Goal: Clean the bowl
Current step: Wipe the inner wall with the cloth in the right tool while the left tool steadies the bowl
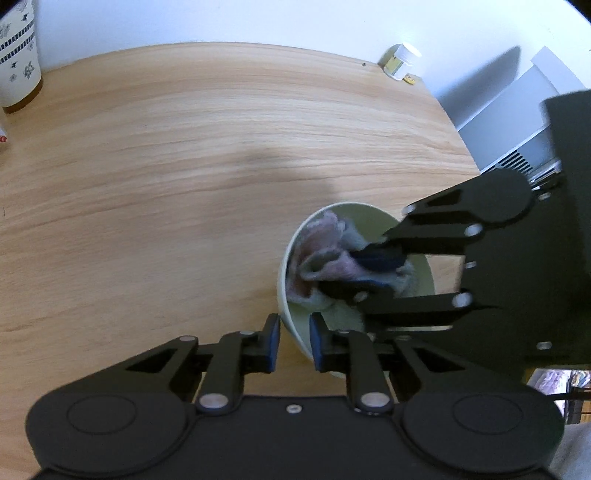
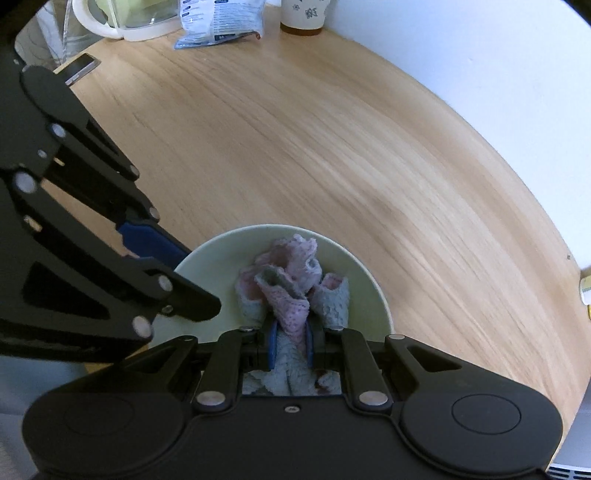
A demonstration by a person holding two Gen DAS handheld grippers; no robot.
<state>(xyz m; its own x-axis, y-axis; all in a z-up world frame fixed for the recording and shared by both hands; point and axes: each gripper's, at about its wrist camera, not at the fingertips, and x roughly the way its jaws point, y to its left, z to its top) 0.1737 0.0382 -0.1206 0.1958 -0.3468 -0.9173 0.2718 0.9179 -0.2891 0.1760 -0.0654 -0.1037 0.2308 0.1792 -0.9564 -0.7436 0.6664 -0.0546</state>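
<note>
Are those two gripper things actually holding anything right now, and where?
Yes. The left gripper pinches the pale green bowl by its near rim. The right gripper clamps the bunched pink-and-grey cloth inside the bowl.

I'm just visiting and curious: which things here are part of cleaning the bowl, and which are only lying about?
In use:
- bowl, its rim pinched by the left gripper
- cloth, held inside the bowl by the right gripper

Lying about:
- patterned cup
- small white jar
- plastic packet
- jug
- phone
- wooden table
</note>
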